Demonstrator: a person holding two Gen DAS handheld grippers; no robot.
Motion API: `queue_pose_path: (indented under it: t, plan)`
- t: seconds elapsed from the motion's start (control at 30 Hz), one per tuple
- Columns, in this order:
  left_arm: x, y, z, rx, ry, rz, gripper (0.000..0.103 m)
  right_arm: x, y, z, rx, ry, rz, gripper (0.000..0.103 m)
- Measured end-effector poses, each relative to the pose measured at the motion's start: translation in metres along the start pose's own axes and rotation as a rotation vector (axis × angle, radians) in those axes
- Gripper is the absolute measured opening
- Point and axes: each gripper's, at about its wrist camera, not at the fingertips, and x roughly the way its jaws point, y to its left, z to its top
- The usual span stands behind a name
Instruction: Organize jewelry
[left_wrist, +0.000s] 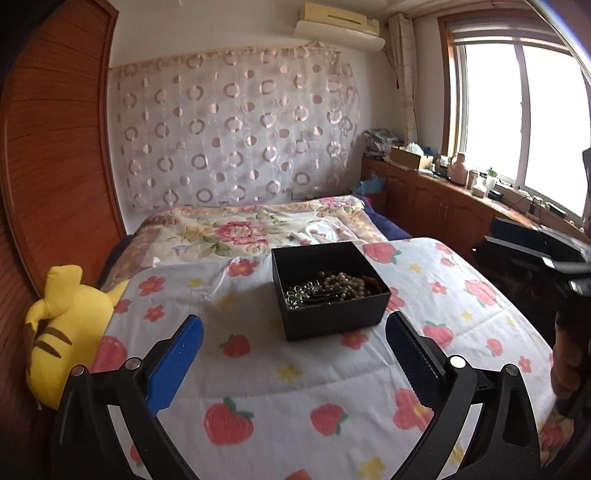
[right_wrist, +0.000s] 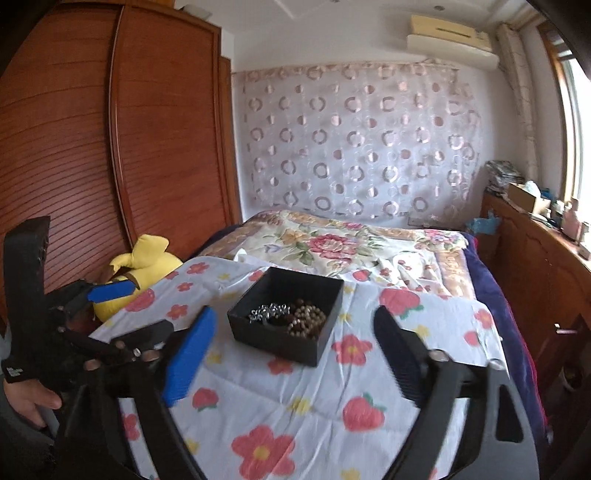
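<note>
A black open box sits on a white quilt with strawberry and flower prints. Inside lie a beige bead string, a silver chain piece and dark beads. My left gripper is open and empty, just short of the box. In the right wrist view the same box holds the beads and the silver piece. My right gripper is open and empty, hovering near the box's front. The left gripper shows at the left edge there.
A yellow striped plush toy lies at the quilt's left edge beside a wooden wardrobe. A floral bedspread covers the bed behind. A wooden cabinet with clutter runs under the window on the right.
</note>
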Motion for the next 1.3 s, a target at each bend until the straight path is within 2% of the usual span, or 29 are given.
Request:
queue_pose_path:
  t: [0.07,0.37,0.63,1.3]
  plan:
    - [-0.008,-0.001,-0.005,-0.011,-0.001,0.007,0.095,-0.012,0.001,-0.011,0.014,-0.016,-0.021,0.101]
    - [-0.035,-0.005,-0.026,-0.039,-0.005,0.029,0.095,-0.04,-0.002,-0.051,0.095,-0.033,-0.107,0.101]
    - [-0.041,-0.005,-0.029,-0.039,-0.008,0.039,0.095,-0.043,-0.002,-0.056,0.092,-0.048,-0.132,0.101]
    - [-0.068,-0.013,-0.023,-0.023,-0.084,0.06,0.095,-0.048,-0.001,-0.059,0.102,-0.065,-0.151,0.101]
